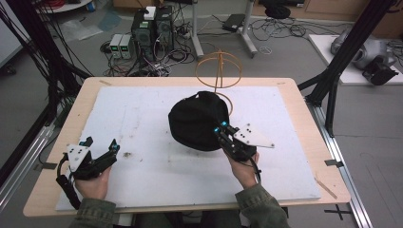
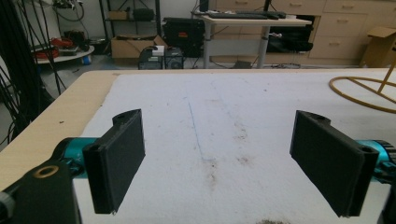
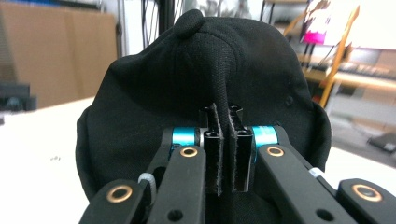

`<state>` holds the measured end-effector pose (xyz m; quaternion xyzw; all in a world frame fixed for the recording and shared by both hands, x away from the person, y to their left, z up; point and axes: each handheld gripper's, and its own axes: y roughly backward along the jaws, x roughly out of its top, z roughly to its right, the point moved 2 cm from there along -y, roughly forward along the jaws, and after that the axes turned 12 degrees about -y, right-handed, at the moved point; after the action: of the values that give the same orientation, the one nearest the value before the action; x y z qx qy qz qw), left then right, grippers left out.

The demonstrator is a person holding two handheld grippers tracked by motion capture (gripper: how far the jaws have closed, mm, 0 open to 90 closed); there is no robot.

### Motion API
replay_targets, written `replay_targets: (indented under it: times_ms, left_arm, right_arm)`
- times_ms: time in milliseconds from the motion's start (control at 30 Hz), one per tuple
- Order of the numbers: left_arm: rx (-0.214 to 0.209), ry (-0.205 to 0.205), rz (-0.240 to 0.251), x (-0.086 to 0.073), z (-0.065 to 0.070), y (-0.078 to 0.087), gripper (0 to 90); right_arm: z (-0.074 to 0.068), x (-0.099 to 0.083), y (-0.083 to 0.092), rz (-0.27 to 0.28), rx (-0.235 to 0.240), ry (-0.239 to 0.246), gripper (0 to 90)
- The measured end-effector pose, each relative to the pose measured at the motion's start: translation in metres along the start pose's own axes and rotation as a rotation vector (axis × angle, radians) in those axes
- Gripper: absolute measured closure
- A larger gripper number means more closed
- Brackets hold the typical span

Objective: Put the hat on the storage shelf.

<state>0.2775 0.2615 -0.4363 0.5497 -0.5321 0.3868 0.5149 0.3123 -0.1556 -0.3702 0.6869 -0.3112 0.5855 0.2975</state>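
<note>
Right gripper (image 1: 223,129) was clamped on a pinched fold of the black fabric baseball cap (image 1: 197,121), jaws nearly shut with cloth between them; the right gripper view showed that fold running up to the cap's top button. Cap sat mid-table on the white foam mat (image 1: 142,114), just in front of the tan wire hat stand (image 1: 219,71) and overlapping its base ring. Left gripper (image 1: 100,144) was spread wide and empty, low over the mat, well apart from the cap. Looked like the grasp-and-lift step. Next move probably needed a lift clear of the mat, then carrying the cap up onto the stand's hoop without the fold slipping.
</note>
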Motion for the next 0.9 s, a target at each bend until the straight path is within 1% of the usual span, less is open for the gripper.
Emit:
replay_targets:
  times_ms: [33, 100, 133, 200, 233, 267, 333, 467, 533, 567, 600, 633, 667, 700, 733, 767, 833, 867, 900]
  left_arm:
    - [0.0, 0.0, 0.0, 0.0, 0.0, 0.0, 18.2]
    - [0.002, 0.001, 0.0, 0.0, 0.0, 0.0, 18.2]
    - [0.002, 0.001, -0.002, 0.0, 0.0, 0.0, 18.2]
    - [0.002, 0.003, -0.001, 0.0, 0.0, 0.0, 18.2]
    - [0.0, 0.002, -0.001, 0.0, 0.0, 0.0, 18.2]
    - [0.001, 0.003, 0.0, 0.0, 0.001, 0.0, 18.2]
    - [0.001, 0.003, 0.002, 0.0, 0.001, 0.0, 18.2]
    - [-0.004, 0.002, -0.001, 0.0, 0.002, 0.0, 18.2]
    - [-0.004, 0.002, 0.004, 0.001, 0.002, 0.0, 18.2]
    - [-0.004, 0.001, 0.003, 0.001, 0.003, 0.0, 18.2]
    - [-0.011, -0.001, 0.001, 0.001, 0.003, 0.0, 18.2]
    - [-0.011, -0.001, 0.001, 0.001, 0.003, 0.0, 18.2]
    - [-0.011, -0.001, 0.001, 0.001, 0.003, 0.0, 18.2]
    - [-0.011, -0.001, 0.004, 0.001, 0.003, 0.0, 18.2]
    - [-0.009, -0.001, 0.006, 0.001, 0.004, 0.0, 18.2]
    - [-0.012, -0.004, 0.005, 0.001, 0.004, 0.0, 18.2]
    - [-0.015, -0.005, 0.002, 0.001, 0.004, 0.0, 18.2]
    - [-0.015, -0.004, 0.003, 0.001, 0.005, -0.001, 18.2]
    - [-0.013, -0.003, 0.002, 0.001, 0.004, -0.001, 18.2]
  right_arm:
    - [0.0, 0.0, 0.0, 0.0, 0.0, 0.0, 87.3]
    - [-0.001, 0.006, 0.004, 0.046, -0.011, 0.009, 87.4]
    - [0.0, 0.012, 0.007, 0.089, -0.02, 0.007, 87.4]
    - [0.001, 0.017, 0.009, 0.125, -0.027, 0.01, 87.4]
    - [0.001, 0.017, 0.009, 0.125, -0.027, 0.01, 87.4]
    - [0.001, 0.02, 0.009, 0.138, -0.027, 0.01, 87.4]
    - [0.001, 0.027, 0.012, 0.179, -0.037, 0.021, 87.4]
    - [0.003, 0.046, 0.011, 0.228, -0.059, 0.041, 87.4]
    - [0.006, 0.056, 0.009, 0.253, -0.071, 0.038, 87.4]
    - [0.01, 0.068, 0.005, 0.274, -0.09, 0.045, 87.4]
    - [0.011, 0.073, 0.002, 0.284, -0.098, 0.046, 87.4]
    - [0.011, 0.073, 0.002, 0.284, -0.098, 0.046, 87.4]
    - [0.015, 0.082, -0.004, 0.294, -0.112, 0.049, 87.4]
    - [0.015, 0.082, -0.004, 0.294, -0.112, 0.049, 87.4]
    - [0.019, 0.09, -0.011, 0.303, -0.131, 0.062, 87.4]
    - [0.021, 0.093, -0.014, 0.308, -0.134, 0.064, 87.4]
    - [0.024, 0.1, -0.021, 0.311, -0.151, 0.078, 87.4]
    - [0.024, 0.1, -0.021, 0.311, -0.151, 0.078, 87.4]
    - [0.025, 0.103, -0.025, 0.309, -0.161, 0.082, 87.4]
